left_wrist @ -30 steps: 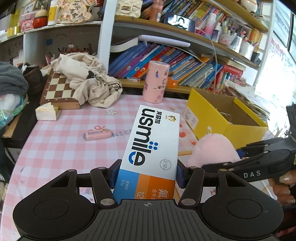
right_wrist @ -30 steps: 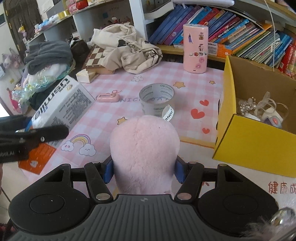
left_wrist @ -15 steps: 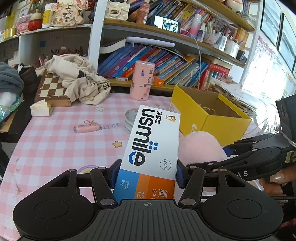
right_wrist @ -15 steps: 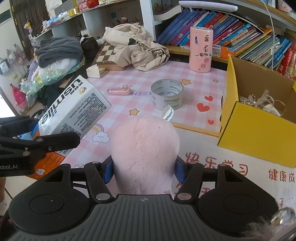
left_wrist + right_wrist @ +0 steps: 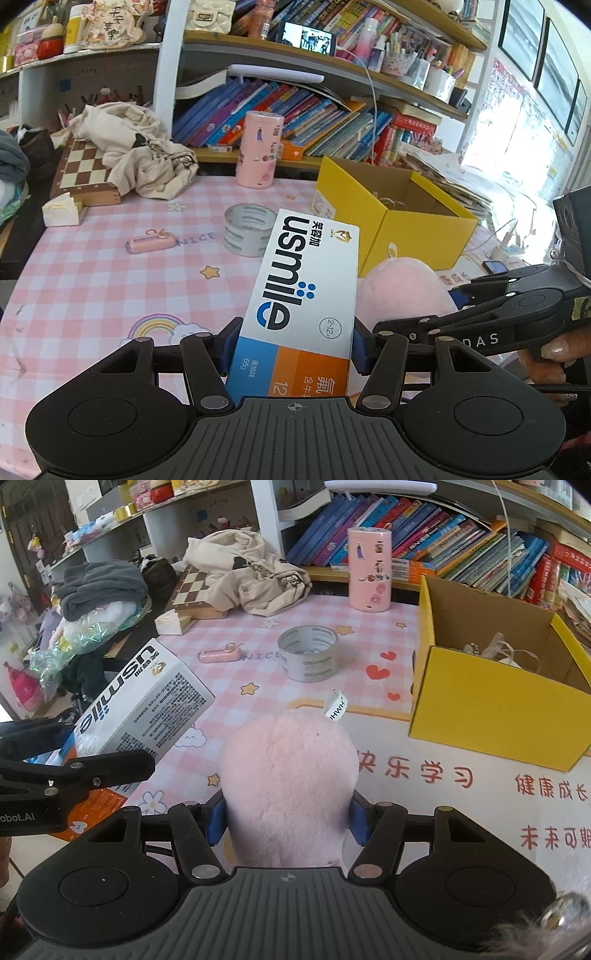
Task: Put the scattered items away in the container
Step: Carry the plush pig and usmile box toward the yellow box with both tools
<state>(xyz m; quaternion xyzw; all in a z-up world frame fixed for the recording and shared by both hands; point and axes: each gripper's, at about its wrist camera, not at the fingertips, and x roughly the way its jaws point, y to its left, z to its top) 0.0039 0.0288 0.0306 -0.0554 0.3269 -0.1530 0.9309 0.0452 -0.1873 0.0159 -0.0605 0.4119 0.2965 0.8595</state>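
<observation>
I am holding both loads above the near edge of the pink checked table point(image 5: 369, 635), bare cloth lying open ahead; my left gripper point(image 5: 293, 345) is pinching the toothpaste box point(image 5: 306, 280), my right gripper point(image 5: 286, 821) is squeezing the pink plush point(image 5: 288, 786). A tape roll point(image 5: 308, 653) and a small pink case point(image 5: 219, 654) are sitting mid-table below crowded bookshelves point(image 5: 295, 110). The open yellow box point(image 5: 495, 701) is standing to the right, trinkets inside

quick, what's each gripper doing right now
Left gripper: shut on the white, blue and orange usmile toothpaste box.
Right gripper: shut on the fluffy pink plush toy.
</observation>
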